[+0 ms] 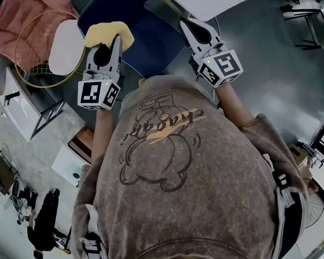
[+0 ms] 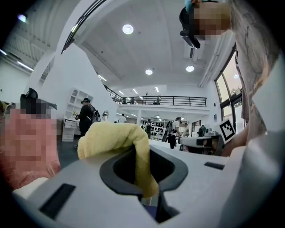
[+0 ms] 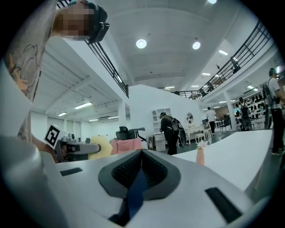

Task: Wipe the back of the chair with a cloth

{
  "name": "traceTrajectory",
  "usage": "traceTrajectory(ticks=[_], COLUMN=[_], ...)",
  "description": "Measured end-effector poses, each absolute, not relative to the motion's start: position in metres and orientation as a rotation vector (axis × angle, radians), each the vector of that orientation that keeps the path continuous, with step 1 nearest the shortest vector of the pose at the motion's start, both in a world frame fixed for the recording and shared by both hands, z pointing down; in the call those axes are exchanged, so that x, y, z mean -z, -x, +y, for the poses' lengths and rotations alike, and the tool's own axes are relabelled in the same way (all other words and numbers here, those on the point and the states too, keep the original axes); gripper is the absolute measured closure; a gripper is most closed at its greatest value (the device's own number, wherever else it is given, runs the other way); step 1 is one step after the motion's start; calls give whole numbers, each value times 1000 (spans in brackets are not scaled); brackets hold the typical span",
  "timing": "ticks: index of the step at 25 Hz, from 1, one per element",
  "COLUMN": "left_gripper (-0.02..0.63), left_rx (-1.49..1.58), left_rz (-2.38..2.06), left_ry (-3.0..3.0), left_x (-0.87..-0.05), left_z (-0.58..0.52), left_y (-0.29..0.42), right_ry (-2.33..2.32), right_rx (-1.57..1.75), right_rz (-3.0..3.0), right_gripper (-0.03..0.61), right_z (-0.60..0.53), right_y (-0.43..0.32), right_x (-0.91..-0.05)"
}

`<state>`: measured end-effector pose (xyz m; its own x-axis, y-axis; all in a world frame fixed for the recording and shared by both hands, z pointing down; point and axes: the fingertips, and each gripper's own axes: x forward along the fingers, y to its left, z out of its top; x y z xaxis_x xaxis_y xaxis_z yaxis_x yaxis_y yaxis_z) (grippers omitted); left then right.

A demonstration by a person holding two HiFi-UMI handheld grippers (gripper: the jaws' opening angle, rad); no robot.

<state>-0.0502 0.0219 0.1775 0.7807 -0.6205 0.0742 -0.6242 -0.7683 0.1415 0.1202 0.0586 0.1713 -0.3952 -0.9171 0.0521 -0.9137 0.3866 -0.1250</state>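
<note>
Yellow cloth (image 1: 108,33) clamped in left hand-held gripper (image 1: 111,45); right hand-held gripper (image 1: 192,28) closed, empty; next, probably press cloth onto chair back (image 1: 153,41) ahead.

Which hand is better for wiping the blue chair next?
Left. The left hand-held gripper grips the yellow cloth right at the blue chair; the right hand-held gripper holds no cloth.

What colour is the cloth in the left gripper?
Pale yellow. The cloth shows best in the left gripper view.
</note>
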Motion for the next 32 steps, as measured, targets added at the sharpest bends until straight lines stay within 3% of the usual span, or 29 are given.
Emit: traceTrajectory(ticks=[32], left_gripper=[558], left_rx=[-101], left_rz=[-984], left_ry=[-2799], left_x=[-187], left_z=[33], left_y=[45], right_ry=[1544], right_rx=[213], right_rz=[2781], right_gripper=[551], right_z=[67], right_y=[-90], right_x=[-181])
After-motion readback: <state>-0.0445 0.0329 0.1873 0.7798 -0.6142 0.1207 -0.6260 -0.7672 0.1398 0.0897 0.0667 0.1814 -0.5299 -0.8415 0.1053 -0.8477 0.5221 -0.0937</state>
